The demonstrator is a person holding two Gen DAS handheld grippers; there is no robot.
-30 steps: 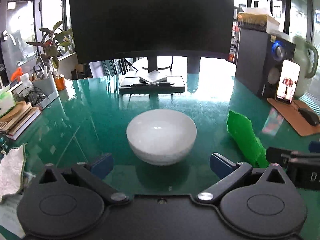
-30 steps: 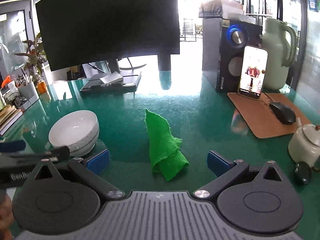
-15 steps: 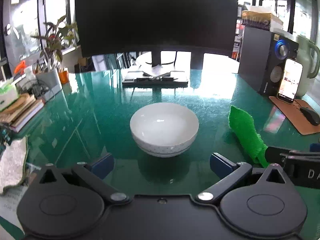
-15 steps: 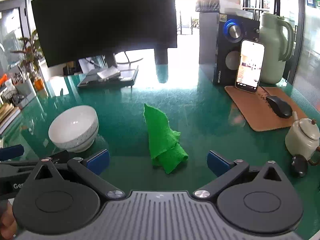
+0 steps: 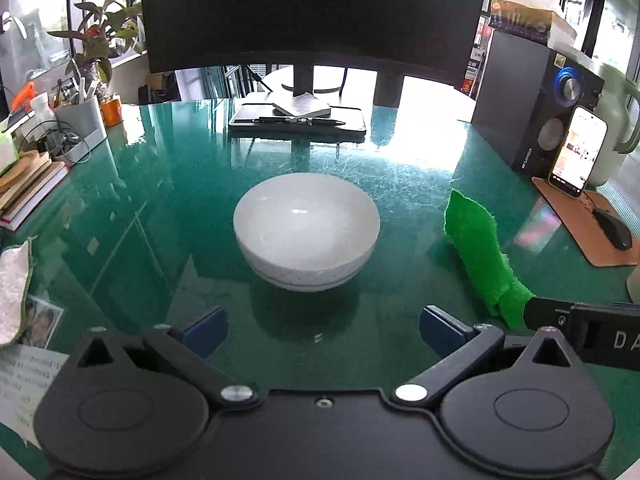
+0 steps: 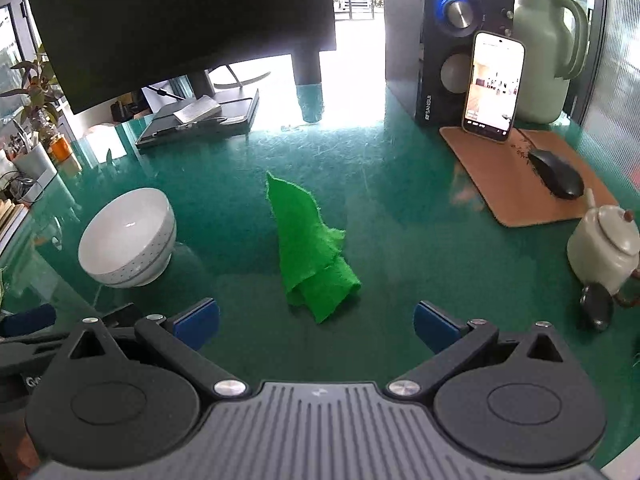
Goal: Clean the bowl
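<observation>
- Jaws of the left gripper stand spread wide, empty, with the white bowl upright on the green table just ahead between them.
- Right gripper is likewise spread, empty, facing the green cloth.
- Cloth lies crumpled, long axis running away from the gripper, narrow tip pointing toward the monitor; bowl sits to its left, apart.

Left gripper and right gripper: black bodies, 2 silver screws, blue-padded fingers; the right has a grey ribbed top.
</observation>
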